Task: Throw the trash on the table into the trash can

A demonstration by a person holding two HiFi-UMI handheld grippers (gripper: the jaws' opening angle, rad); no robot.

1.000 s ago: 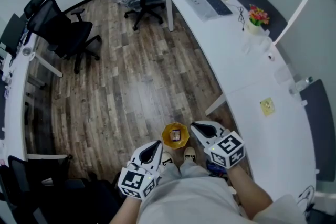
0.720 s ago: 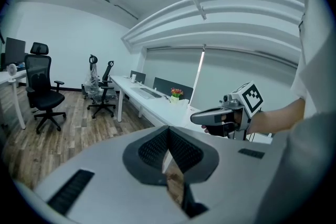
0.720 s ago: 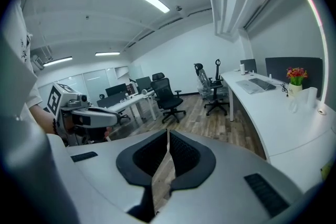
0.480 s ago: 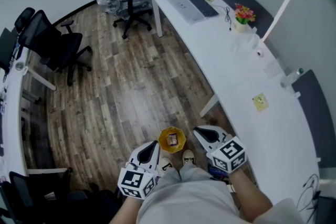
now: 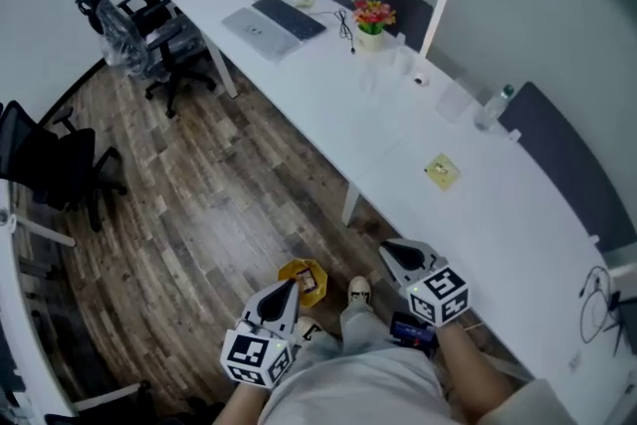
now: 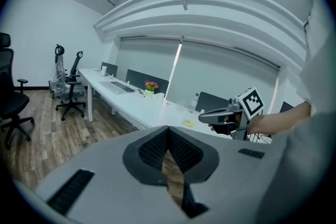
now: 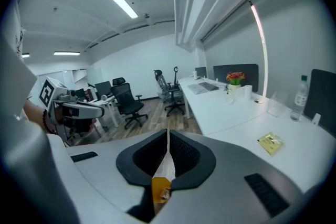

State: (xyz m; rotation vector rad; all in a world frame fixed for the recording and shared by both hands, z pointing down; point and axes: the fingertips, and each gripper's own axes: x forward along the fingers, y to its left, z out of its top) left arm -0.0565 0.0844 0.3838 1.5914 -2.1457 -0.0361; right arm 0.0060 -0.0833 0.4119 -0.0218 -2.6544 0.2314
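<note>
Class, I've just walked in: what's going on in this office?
A person stands beside the long white table with a tool in each hand. The left tool and right tool are both shut and empty. A yellow wrapper lies on the table; the yellow trash can sits on the floor by their feet.

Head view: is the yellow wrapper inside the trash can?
No, the yellow wrapper lies on the white table, apart from the yellow trash can on the floor.

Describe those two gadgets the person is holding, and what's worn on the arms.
The left gripper and right gripper are pale grey plastic shells tapering to a beak, with black ribbed pads inside. Each carries a white cube printed with black square markers. The sleeve is short and pale.
</note>
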